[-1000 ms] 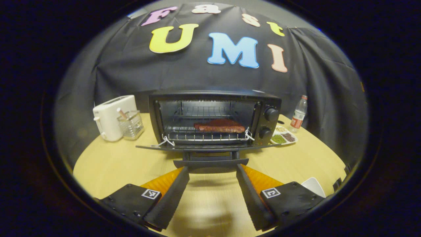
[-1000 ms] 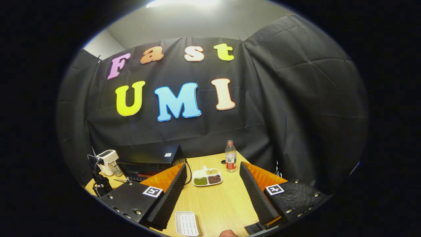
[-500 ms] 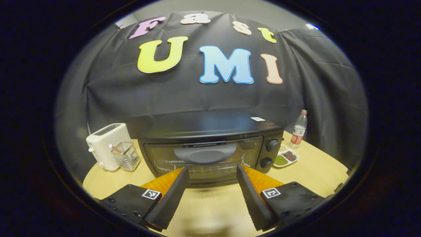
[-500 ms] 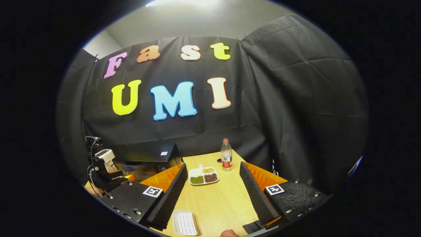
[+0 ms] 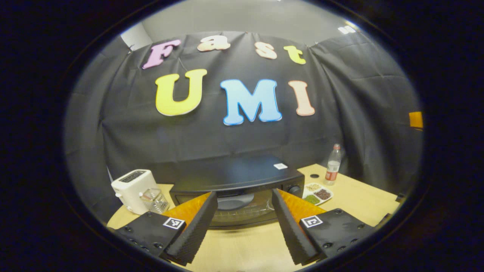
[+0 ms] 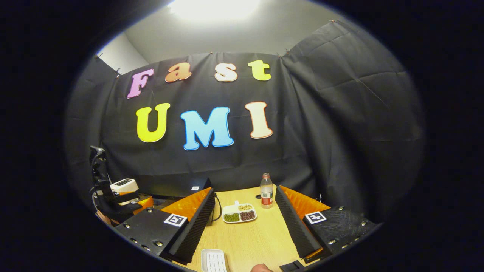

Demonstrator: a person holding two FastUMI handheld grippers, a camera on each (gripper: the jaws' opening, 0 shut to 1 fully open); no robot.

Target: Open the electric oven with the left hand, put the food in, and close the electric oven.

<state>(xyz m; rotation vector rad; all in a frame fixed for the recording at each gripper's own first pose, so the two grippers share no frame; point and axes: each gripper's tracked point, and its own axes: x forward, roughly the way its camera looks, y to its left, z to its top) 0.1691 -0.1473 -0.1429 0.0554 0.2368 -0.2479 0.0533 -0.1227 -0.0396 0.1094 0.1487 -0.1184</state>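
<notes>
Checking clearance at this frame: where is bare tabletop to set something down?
Bare wood lies in front of the oven, and between the sectioned dish and small white tray. Crowded: toaster and glass holder beside the oven; bottle behind the dish.

Non-task items on the wooden table (image 6: 249,236)

White toaster (image 5: 130,185) stands at the left, a clear glass holder (image 5: 155,200) just beside it. A white divided dish (image 6: 239,213) carries green, dark and pale contents, possibly beans or grains. A clear plastic bottle (image 6: 266,190) with a red label stands upright just behind it. A small white ribbed tray (image 6: 214,260) lies at the near edge. A black cable (image 6: 218,207) trails across the tabletop.
</notes>
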